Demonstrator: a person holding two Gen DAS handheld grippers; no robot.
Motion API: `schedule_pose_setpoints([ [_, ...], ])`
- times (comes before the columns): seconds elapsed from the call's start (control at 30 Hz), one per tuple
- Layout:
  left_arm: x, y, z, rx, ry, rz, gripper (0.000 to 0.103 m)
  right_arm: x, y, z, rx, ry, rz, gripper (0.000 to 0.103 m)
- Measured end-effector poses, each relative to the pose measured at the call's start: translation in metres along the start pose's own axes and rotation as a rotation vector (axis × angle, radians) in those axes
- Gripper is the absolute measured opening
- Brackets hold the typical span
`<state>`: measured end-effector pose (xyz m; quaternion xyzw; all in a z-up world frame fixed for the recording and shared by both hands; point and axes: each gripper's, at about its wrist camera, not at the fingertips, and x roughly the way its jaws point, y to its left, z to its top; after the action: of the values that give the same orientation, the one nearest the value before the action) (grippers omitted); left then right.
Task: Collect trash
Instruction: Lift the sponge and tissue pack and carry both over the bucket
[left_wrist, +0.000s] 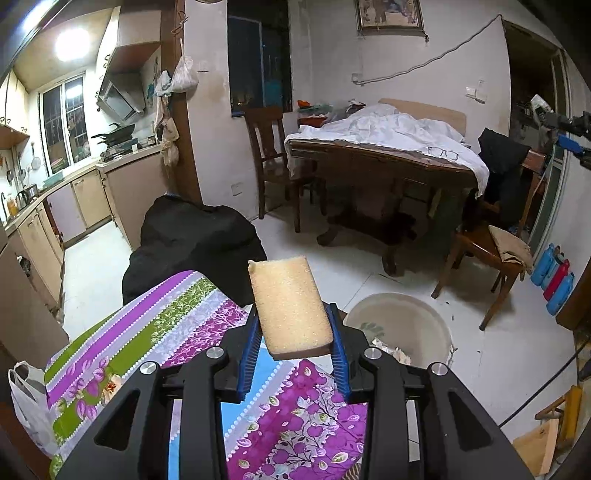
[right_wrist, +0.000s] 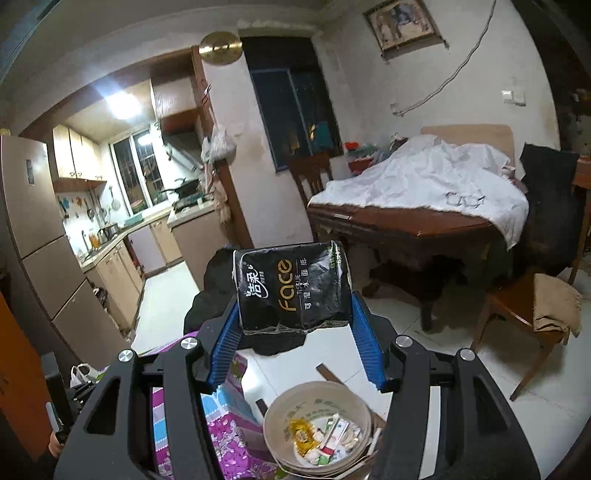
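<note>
While both grippers grasp trash, the bin sits below.
Left gripper (left_wrist: 293, 345) clamps sponge (left_wrist: 290, 306); right gripper (right_wrist: 295, 334) clamps tissue pack (right_wrist: 293, 286), nearly over bin (right_wrist: 275, 413).

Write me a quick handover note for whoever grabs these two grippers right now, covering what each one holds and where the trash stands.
Left gripper: shut on a tan sponge, held above the floral cloth.
Right gripper: shut on a black tissue pack, held in the air.
Bucket: on the floor below, already holding wrappers and scraps.
Done: both items picked up.
Left: neither is in the bucket yet; likely drop both there.
</note>
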<state>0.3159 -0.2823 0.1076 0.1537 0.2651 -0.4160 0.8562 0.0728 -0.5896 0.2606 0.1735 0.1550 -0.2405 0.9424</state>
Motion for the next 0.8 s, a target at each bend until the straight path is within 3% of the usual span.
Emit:
schedule_pose_setpoints([
  [0.17,0.007,-0.005,-0.008,0.011,0.021,0.003,0.036,-0.007,-0.018,0.002,0.023,-0.011,-0.024,0.055],
  [0.47,0.043,-0.027,-0.011,0.045,0.064,-0.087,0.036,0.047,-0.025,-0.06,-0.022,0.172,-0.044,0.055],
  [0.8,0.128,-0.079,0.001,0.107,0.126,-0.217,0.036,0.119,-0.024,-0.116,-0.084,0.358,-0.022,0.055],
])
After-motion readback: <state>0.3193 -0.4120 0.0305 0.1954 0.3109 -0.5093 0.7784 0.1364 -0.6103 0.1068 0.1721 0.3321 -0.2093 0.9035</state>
